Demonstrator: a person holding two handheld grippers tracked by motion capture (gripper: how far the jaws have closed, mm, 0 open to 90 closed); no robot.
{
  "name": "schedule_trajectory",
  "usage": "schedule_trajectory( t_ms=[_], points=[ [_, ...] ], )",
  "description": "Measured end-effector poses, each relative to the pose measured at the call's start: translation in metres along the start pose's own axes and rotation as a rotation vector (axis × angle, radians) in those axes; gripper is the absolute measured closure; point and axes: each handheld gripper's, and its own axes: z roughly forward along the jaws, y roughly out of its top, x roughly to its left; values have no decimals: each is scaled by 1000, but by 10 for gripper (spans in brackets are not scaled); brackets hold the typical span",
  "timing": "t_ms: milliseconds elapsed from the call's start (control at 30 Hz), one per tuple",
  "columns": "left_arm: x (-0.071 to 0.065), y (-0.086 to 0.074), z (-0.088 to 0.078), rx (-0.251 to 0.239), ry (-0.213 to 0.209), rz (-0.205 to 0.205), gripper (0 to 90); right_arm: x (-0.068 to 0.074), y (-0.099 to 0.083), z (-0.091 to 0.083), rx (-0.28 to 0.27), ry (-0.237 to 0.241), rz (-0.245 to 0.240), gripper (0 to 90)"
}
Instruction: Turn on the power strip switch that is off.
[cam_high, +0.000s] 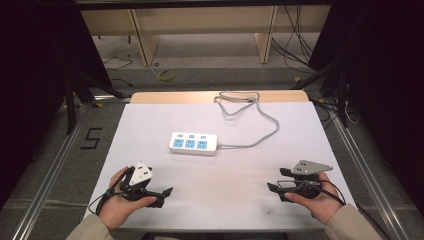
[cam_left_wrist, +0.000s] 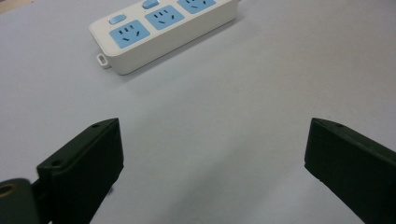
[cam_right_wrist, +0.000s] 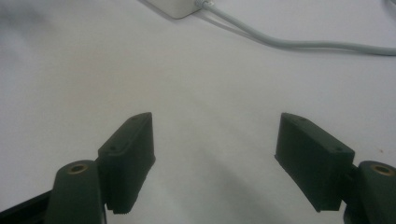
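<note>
A white power strip (cam_high: 194, 143) with three blue sockets lies near the middle of the white table top (cam_high: 150, 115), its grey cable (cam_high: 260, 117) running right and back to a loose coil at the far edge. In the left gripper view the power strip (cam_left_wrist: 161, 30) lies ahead and to the left. My left gripper (cam_high: 165, 195) is held low at the front left, open, with nothing between its jaws. At the front right my right gripper (cam_high: 275, 190) is open and empty too. The right gripper view catches the strip's end (cam_right_wrist: 180, 7) and the cable (cam_right_wrist: 299, 44).
The wooden table edge (cam_high: 165, 96) borders the far side. Metal rails (cam_high: 50, 170) run along both sides of the table. Beyond the table are floor cables (cam_high: 295, 47) and wooden furniture legs (cam_high: 265, 40). A "5" mark (cam_high: 91, 138) sits on the floor at left.
</note>
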Motion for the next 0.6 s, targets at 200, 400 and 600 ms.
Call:
schedule_trajectory(
  t_ms=[200, 400, 600],
  points=[
    [0, 1, 1, 15, 32, 4, 125, 1, -1, -1, -4, -9, 0, 283],
    [1, 5, 1, 23, 69, -14, 416, 3, -1, -2, -4, -8, -7, 283],
    [2, 12, -2, 30, 62, -10, 742, 3, 0, -2, -6, -9, -1, 283]
  ],
)
